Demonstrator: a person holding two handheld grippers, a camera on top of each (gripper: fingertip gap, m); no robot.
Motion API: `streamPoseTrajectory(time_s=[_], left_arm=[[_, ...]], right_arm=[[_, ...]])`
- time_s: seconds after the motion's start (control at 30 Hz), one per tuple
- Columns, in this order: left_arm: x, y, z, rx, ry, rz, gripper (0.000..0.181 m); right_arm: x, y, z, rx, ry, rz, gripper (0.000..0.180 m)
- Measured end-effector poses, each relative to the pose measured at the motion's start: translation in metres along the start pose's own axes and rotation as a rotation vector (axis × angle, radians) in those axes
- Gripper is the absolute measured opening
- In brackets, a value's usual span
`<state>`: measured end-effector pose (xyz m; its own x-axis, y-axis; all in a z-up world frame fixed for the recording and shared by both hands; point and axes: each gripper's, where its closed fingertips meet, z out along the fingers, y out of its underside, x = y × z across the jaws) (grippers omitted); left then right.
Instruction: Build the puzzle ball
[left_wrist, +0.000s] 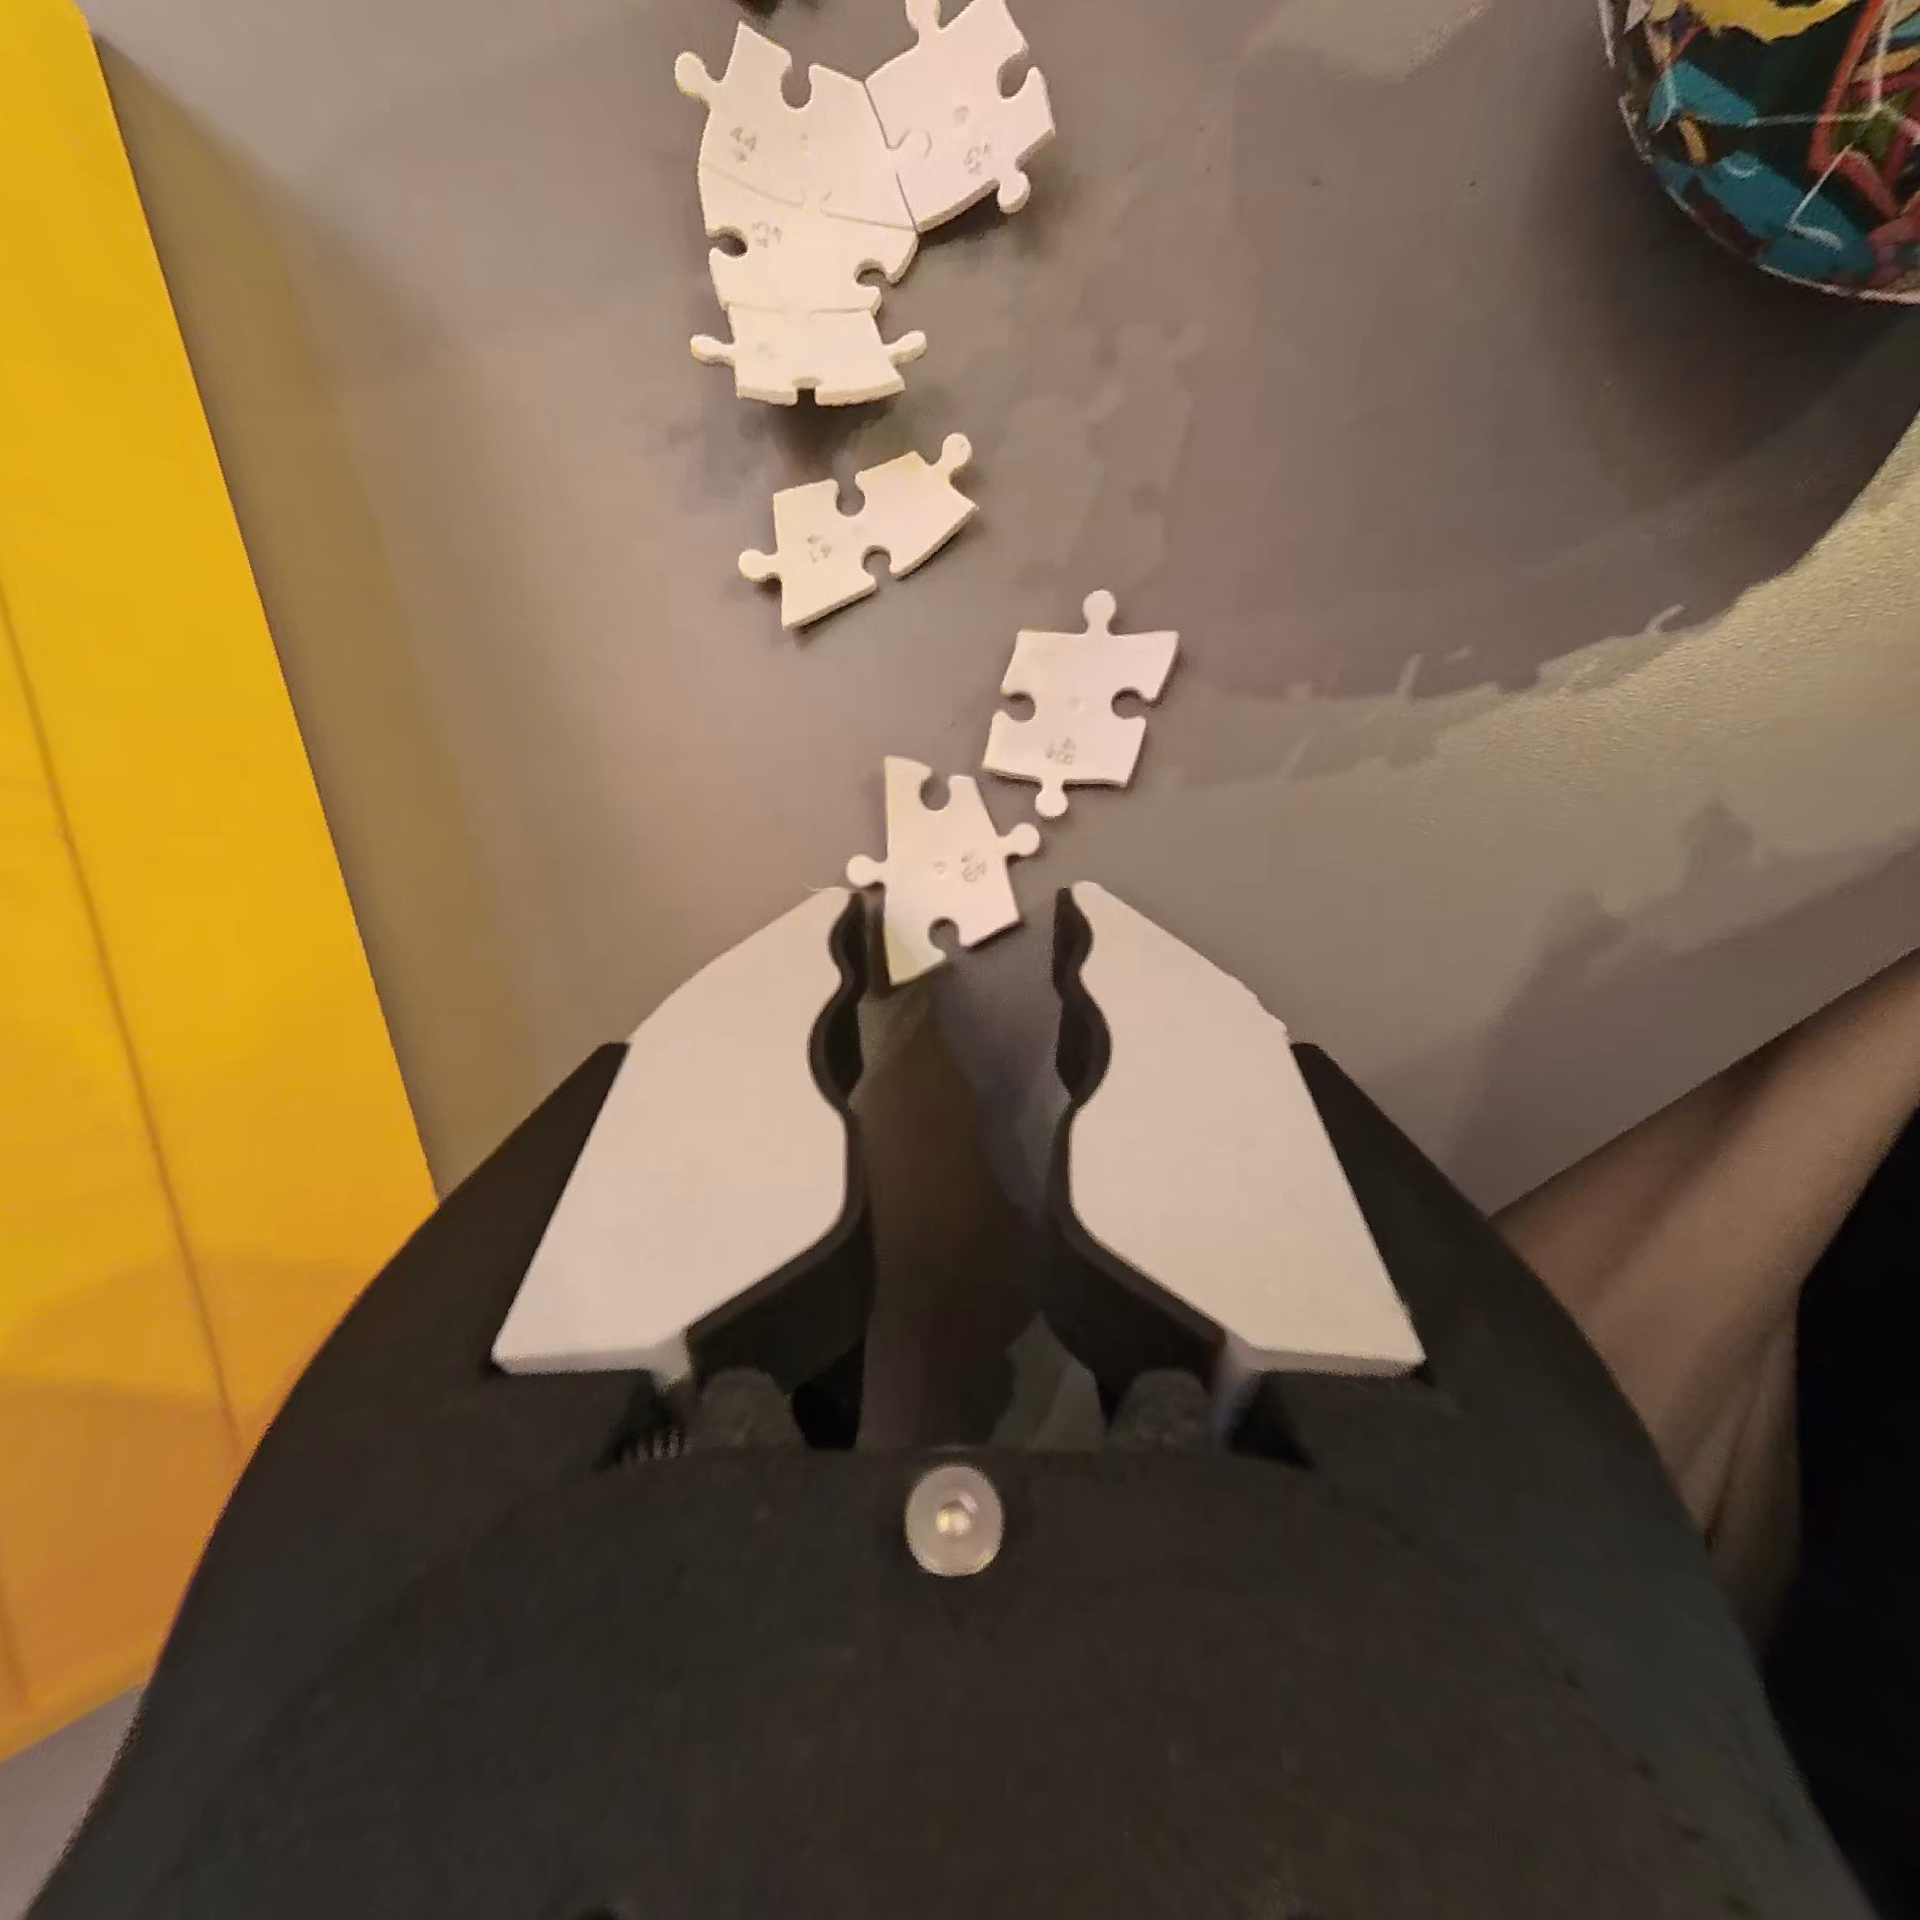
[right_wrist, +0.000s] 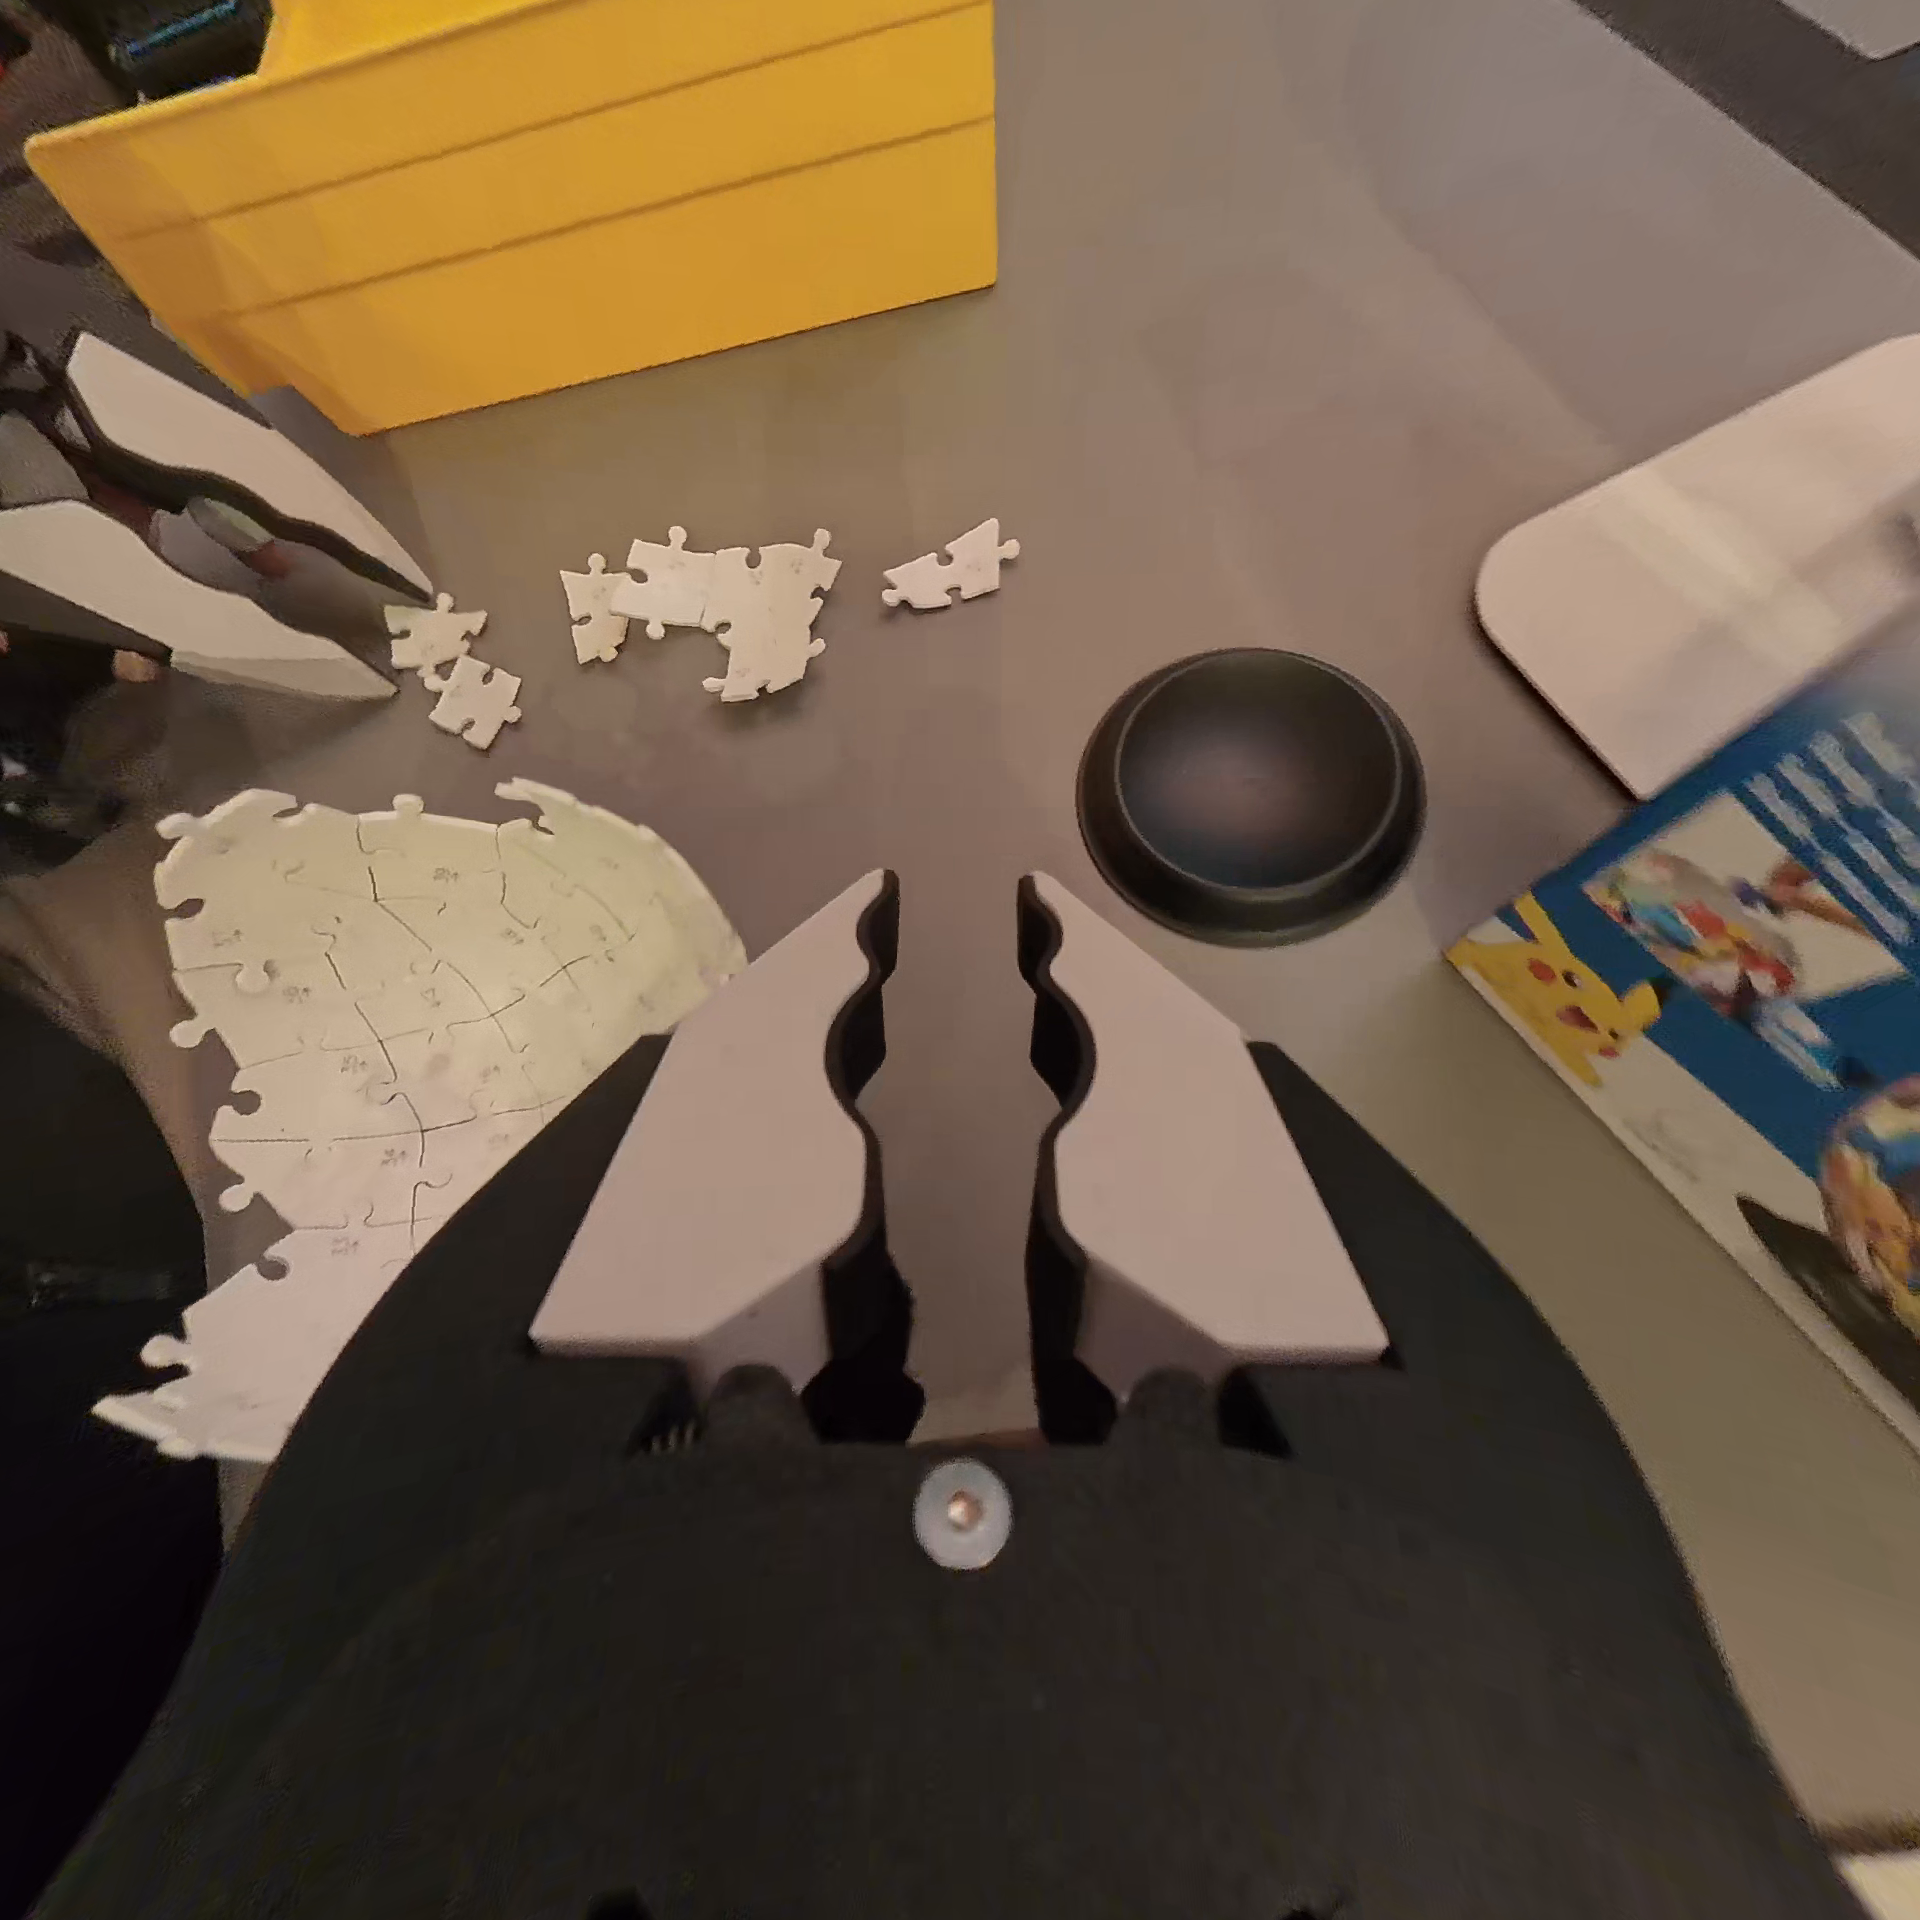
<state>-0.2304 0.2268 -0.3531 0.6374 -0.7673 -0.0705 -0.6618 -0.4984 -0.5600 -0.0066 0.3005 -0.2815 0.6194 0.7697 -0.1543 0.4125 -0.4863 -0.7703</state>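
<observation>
Surface (right_wrist: 1299, 416): grey and flat; everything lies on it.
Yellow box (right_wrist: 582, 208): big, at the far side, near my left hand-held gripper.
Puzzle ball (right_wrist: 416, 1039): a half-built curved shell, white inside with little marks on each piece. It lies just left of my right hand-held gripper, partly hidden behind it. In the left wrist view its colourful outside (left_wrist: 1766, 145) shows at the top right.
Picture box (right_wrist: 1704, 997): blue and white, on the right.
White board (right_wrist: 1683, 613): rounded corner, behind the picture box.
Black stand (right_wrist: 1252, 795): round, bowl-shaped, just ahead and right of my right fingertips.
My right hand-held gripper (right_wrist: 958, 883): fingers apart, holding nothing.
My left hand-held gripper (left_wrist: 958, 896): fingers apart; one loose piece (left_wrist: 940, 873) lies at the tips, touching my left finger, not squeezed.
Joined pieces (left_wrist: 831, 208): a white clump farther ahead of my left hand-held gripper.
Pair of pieces (left_wrist: 862, 540): two stuck together, between clump and tips.
Single piece (left_wrist: 1081, 707): just beside the loose piece.
</observation>
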Motion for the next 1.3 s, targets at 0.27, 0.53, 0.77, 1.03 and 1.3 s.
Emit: streamPoseTrajectory(time_s=[0.27,0.53,0.77,1.03,1.3], left_arm=[[-0.001,0.0,-0.002,0.006,-0.01,-0.001,0.042],[0.0,-0.009,-0.011,0.052,-0.03,-0.002,0.049],[0.002,-0.029,-0.023,0.145,-0.071,0.0,0.057],[0.035,-0.065,-0.031,0.309,0.014,-0.011,0.055],[0.075,-0.109,-0.072,0.521,-0.003,0.176,0.053]], right_arm=[[0.005,0.016,-0.048,0.114,0.057,0.136,0.023],[-0.008,0.034,-0.074,0.165,0.049,0.203,0.024],[-0.018,0.038,-0.084,0.18,0.048,0.205,0.025],[-0.029,0.051,-0.089,0.156,0.064,0.209,0.026],[-0.054,0.066,-0.092,0.09,0.035,0.071,0.027]])
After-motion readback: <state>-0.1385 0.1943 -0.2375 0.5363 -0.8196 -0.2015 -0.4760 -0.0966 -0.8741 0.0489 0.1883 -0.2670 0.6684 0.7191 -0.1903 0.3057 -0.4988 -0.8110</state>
